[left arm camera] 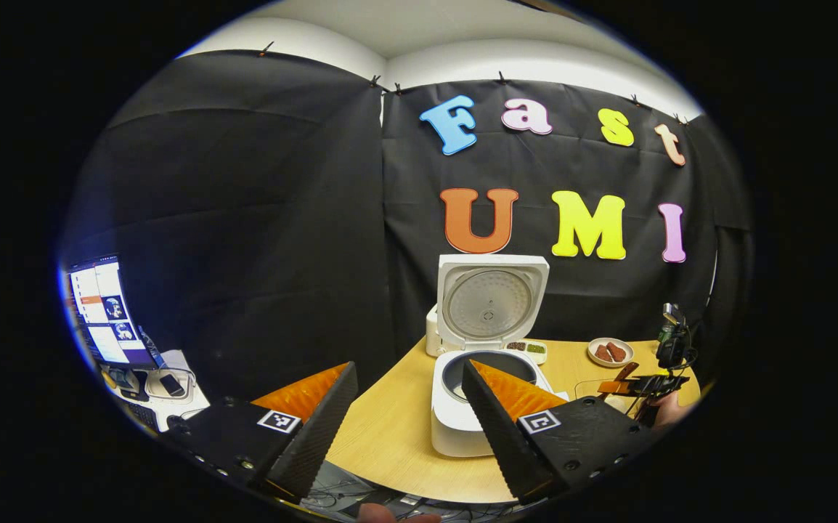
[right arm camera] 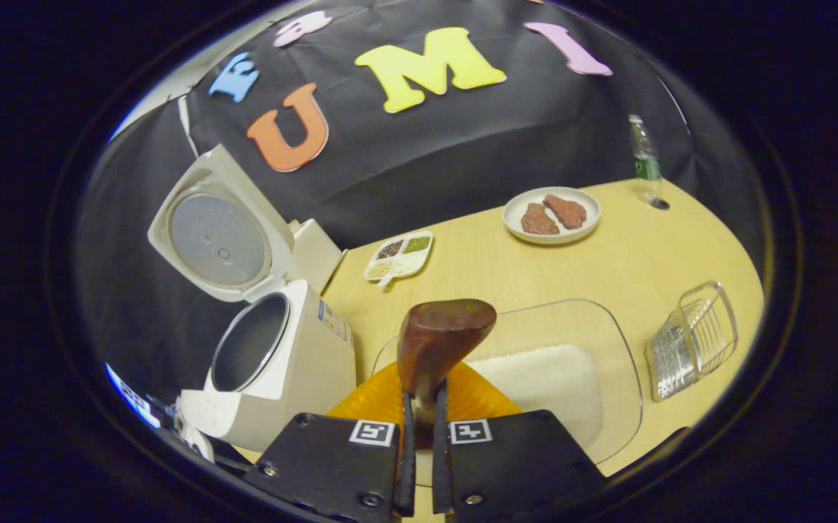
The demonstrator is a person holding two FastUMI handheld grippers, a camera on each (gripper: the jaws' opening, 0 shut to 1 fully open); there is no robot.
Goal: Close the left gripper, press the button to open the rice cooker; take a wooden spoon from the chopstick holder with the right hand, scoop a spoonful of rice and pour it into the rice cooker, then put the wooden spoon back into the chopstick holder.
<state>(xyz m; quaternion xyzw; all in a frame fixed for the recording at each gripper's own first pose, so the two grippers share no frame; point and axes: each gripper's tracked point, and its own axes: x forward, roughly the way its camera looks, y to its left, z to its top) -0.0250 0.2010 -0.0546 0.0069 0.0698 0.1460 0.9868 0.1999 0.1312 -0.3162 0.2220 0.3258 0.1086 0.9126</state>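
One wooden spoon [right arm camera: 442, 340] clamped in right gripper [right arm camera: 422, 407] — left gripper [left arm camera: 408, 407] spread; one rice cooker [right arm camera: 274, 363], lid up.

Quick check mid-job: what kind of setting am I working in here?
Likely a staged recording booth set up as a kitchen, not a real home: black cloth walls hang behind a wooden table with an open rice cooker, a tray of rice and a plate of meat.

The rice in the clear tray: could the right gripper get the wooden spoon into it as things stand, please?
Probably yes. The right gripper holds the wooden spoon just above the open clear tray, and nothing lies between the spoon's bowl and the rice.
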